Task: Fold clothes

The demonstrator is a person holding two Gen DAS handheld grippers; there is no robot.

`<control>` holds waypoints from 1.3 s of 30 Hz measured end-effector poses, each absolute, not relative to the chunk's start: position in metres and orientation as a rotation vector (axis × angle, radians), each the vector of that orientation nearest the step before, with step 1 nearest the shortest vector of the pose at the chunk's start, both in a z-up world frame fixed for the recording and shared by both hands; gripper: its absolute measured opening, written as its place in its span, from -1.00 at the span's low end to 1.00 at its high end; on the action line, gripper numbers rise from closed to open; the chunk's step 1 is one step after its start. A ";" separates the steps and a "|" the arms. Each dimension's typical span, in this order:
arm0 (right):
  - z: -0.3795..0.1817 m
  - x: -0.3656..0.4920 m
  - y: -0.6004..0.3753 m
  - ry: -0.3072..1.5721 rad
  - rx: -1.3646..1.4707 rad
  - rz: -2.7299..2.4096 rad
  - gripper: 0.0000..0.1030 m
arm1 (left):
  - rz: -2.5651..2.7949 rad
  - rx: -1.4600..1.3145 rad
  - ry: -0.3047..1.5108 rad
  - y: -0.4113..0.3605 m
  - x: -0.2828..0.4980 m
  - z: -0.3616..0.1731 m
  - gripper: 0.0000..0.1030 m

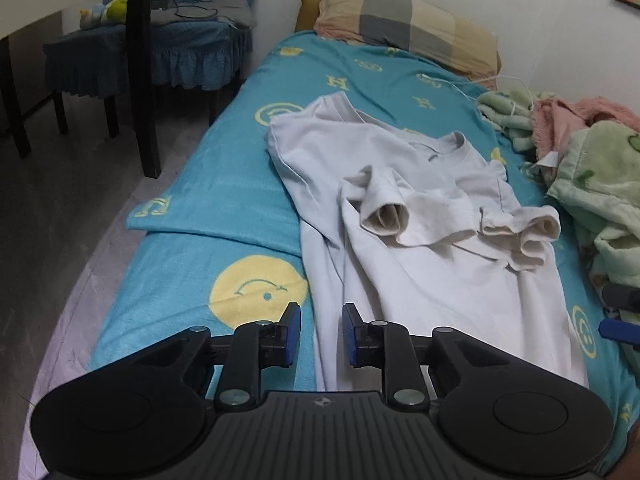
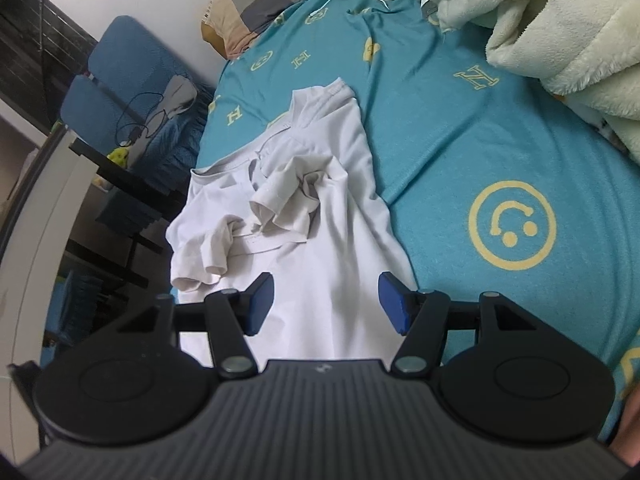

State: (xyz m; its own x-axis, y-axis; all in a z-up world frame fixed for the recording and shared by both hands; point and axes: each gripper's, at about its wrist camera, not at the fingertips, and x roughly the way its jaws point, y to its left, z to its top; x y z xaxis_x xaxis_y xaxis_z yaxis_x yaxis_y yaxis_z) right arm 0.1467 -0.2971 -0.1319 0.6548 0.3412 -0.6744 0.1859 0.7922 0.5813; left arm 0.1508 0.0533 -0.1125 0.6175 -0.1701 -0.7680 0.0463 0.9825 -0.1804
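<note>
Lying crumpled on bed: soft white shirt. Bare blue blanket right. Left claw gapped, empty. Right claw spread wide.

**Two wrist views over one bed**

We look from the left wrist down along the bed toward the pillow at its head, horizon fairly level, with the left gripper filling the bottom edge. The white T-shirt lies close ahead. From the right wrist we look steeply down, rolled, so the bed slants; the right gripper sits just above the shirt's lower part. We share the shirt, the teal blanket, the pillow and the blue chair; the dark tip at the left view's right edge is perhaps the other gripper.
</note>
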 end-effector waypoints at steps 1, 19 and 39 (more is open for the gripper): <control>-0.132 0.147 -0.297 0.868 0.676 0.099 0.19 | -0.136 -0.143 0.897 0.050 0.151 -0.114 -0.55; -0.132 0.147 -0.297 0.870 0.695 0.122 0.19 | -0.148 -0.168 0.895 0.042 0.165 -0.132 -0.26; -0.137 0.148 -0.299 0.885 0.685 0.101 0.19 | -0.023 -0.165 0.896 0.052 0.157 -0.124 -0.95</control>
